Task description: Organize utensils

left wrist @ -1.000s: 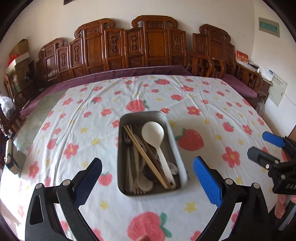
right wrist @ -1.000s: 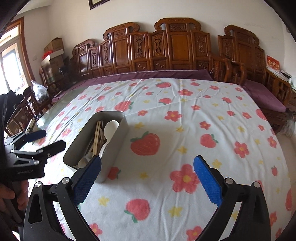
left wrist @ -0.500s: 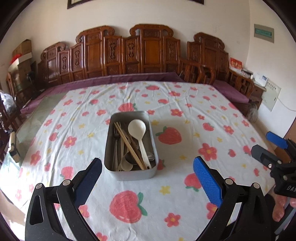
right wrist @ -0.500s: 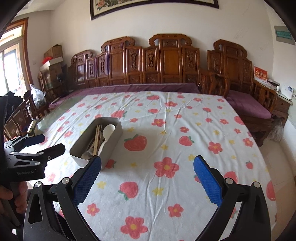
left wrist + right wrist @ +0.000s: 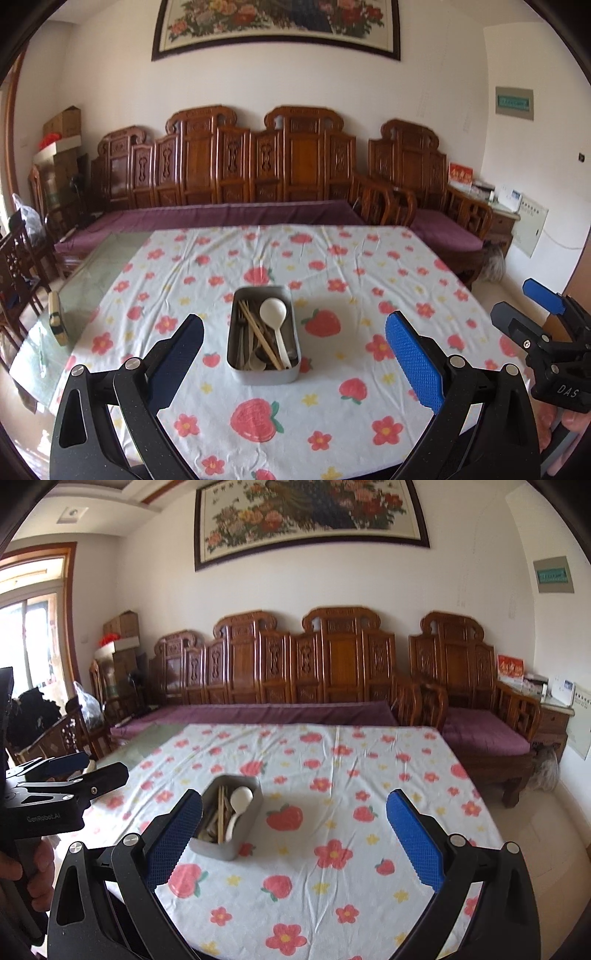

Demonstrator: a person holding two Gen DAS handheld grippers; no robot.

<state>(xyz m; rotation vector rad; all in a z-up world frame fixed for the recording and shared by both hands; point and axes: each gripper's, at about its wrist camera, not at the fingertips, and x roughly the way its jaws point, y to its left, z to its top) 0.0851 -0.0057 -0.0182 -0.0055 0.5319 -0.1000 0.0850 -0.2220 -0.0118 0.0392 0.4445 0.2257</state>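
- The left gripper [image 5: 294, 356] is spread wide with nothing held, low in the frame, well short of the tin.
- The right gripper [image 5: 294, 834] is likewise wide open and empty.
- The grey tin [image 5: 263, 334] sits mid-frame on the strawberry tablecloth [image 5: 343, 402]; white spoon [image 5: 275, 321], chopsticks [image 5: 260, 339] and a fork lie gathered inside, likely already sorted.

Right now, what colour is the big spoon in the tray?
White spoon in the grey tray; clearest in the left wrist view.

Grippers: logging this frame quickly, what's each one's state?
Left gripper: open, holding nothing, above the tablecloth short of the utensil tray.
Right gripper: open, holding nothing.
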